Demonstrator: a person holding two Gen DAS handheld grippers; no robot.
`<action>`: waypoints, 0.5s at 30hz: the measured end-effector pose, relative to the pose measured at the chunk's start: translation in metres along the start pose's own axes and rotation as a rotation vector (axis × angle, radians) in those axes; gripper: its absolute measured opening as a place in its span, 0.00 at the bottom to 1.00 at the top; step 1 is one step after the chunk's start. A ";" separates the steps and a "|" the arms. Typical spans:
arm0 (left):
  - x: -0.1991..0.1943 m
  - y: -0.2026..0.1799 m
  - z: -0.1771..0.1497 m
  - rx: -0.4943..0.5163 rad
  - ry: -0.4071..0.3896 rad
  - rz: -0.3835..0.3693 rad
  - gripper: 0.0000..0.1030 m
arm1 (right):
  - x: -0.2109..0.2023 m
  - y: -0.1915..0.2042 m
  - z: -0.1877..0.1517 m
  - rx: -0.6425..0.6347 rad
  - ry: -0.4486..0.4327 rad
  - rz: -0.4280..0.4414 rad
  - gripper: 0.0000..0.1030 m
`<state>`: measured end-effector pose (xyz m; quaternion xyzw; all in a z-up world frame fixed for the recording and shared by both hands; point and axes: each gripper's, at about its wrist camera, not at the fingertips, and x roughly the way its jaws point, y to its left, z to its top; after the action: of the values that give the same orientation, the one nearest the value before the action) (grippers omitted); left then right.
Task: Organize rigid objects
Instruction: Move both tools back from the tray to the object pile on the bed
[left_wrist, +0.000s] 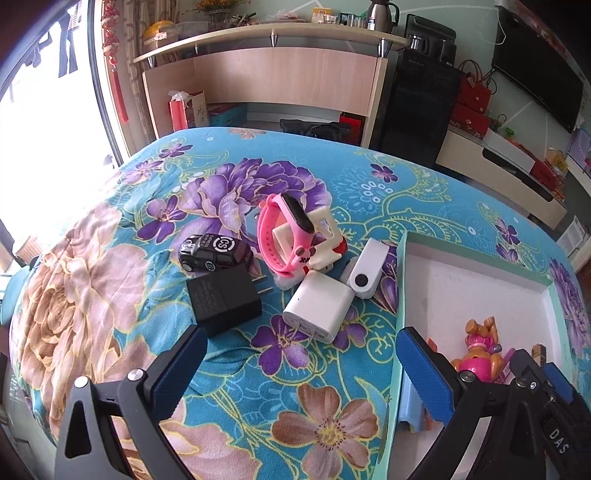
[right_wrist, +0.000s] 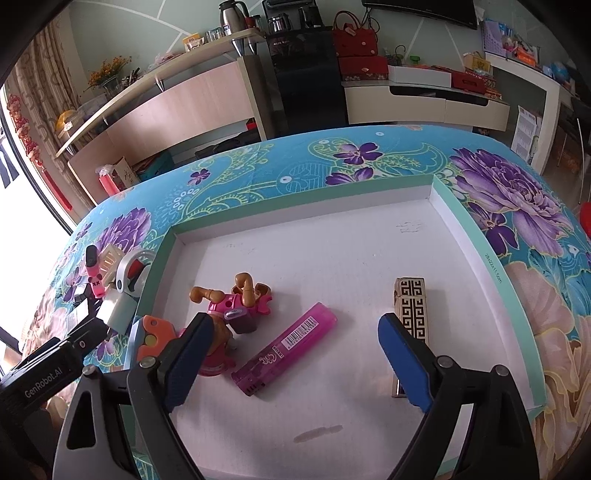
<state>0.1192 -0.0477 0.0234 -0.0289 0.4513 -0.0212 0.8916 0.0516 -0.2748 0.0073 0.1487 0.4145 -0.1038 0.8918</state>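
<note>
- The left gripper (left_wrist: 299, 373) hangs spread wide and empty over the cloth, judged free to pick from the pile at its 12 o'clock.
- The right gripper (right_wrist: 291, 360) stands spread above the box (right_wrist: 476, 236), nothing pinched.
- The box collects sorted pieces: pink lighter (right_wrist: 284, 349) between the pads, toy figure (right_wrist: 236, 299) at 10 o'clock.
- The black charger (left_wrist: 223, 301), white charger (left_wrist: 317, 304) and toy car (left_wrist: 214, 251) wait outside.

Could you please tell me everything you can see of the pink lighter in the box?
The pink lighter is translucent magenta plastic with a white barcode label and printed lettering on its side. It lies flat and diagonal on the white floor of the box, beside the toy figure, between the right gripper's open jaws, unheld.
</note>
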 end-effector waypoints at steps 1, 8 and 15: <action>-0.004 0.002 0.007 -0.010 -0.009 0.004 1.00 | -0.002 0.000 0.001 0.002 -0.006 -0.002 0.88; -0.008 0.029 0.043 -0.128 -0.061 0.013 1.00 | -0.012 0.006 0.009 0.047 -0.025 0.042 0.88; 0.012 0.070 0.040 -0.178 -0.043 0.048 1.00 | -0.018 0.043 0.031 0.011 -0.042 0.088 0.88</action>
<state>0.1595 0.0226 0.0329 -0.0977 0.4328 0.0408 0.8953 0.0757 -0.2450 0.0476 0.1694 0.3881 -0.0697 0.9033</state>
